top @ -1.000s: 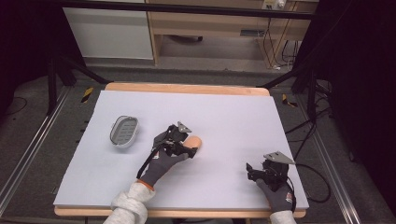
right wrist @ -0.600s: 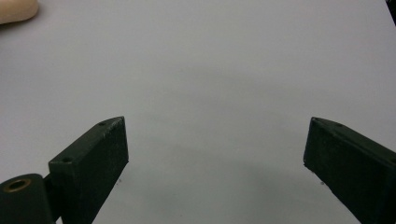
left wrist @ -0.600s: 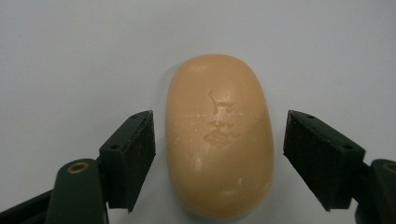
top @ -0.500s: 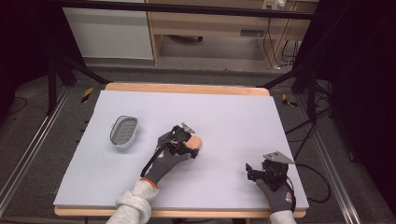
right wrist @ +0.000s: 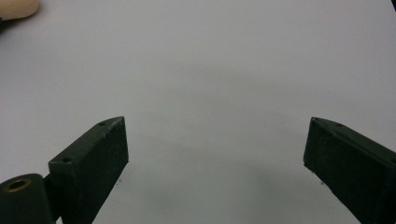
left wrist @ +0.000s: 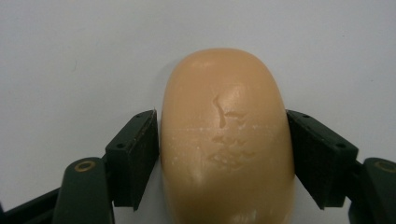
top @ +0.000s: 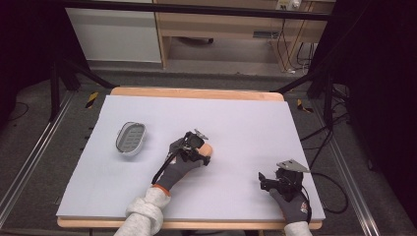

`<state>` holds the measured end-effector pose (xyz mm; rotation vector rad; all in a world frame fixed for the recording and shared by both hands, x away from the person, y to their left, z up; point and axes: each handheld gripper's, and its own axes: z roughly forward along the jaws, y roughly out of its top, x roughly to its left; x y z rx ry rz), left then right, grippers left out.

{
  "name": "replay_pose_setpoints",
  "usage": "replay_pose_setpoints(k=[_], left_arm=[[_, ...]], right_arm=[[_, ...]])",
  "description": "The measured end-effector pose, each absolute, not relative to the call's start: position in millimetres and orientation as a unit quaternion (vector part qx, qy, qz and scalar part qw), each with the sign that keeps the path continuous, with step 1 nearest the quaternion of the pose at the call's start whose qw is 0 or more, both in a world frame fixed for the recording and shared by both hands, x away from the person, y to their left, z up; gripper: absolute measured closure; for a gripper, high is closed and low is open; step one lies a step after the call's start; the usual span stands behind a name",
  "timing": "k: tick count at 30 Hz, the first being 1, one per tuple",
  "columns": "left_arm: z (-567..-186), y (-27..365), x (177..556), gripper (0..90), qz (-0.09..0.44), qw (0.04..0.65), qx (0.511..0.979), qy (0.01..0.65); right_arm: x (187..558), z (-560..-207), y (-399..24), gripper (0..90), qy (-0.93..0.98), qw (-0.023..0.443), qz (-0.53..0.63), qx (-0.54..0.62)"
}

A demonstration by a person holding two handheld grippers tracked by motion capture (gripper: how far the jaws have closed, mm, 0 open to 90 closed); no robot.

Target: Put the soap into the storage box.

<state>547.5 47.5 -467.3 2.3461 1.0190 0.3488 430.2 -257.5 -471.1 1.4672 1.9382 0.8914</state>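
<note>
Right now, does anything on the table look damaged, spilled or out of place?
Only a small thing: the soap bar between the left claw's jaws has scratches and pale scuff marks on its top face. The soap dish sits upright to the left on the table. No spills.

In the left gripper view we lose the near end of the soap bar [left wrist: 226, 149] below the bottom edge, and both jaws run off the lower corners. From above, the left gripper [top: 196, 147] and gloved hand [top: 183, 164] cover most of the soap, leaving us a small orange patch. We cannot make out the inner pattern of the soap dish [top: 131, 138]; it is too small. In the right gripper view, a pale orange shape [right wrist: 16, 8] is cut by the top left corner.
</note>
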Motion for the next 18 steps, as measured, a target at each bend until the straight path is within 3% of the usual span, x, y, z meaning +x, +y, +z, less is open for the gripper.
replay_pose_setpoints(k=[18], left_arm=[[-463.3,46.1,546.6,31.3,0.128,0.267,0.874,0.385]], right_arm=[[430.4,-471.1,-257.8,6.8,0.721,0.271,0.332,0.545]])
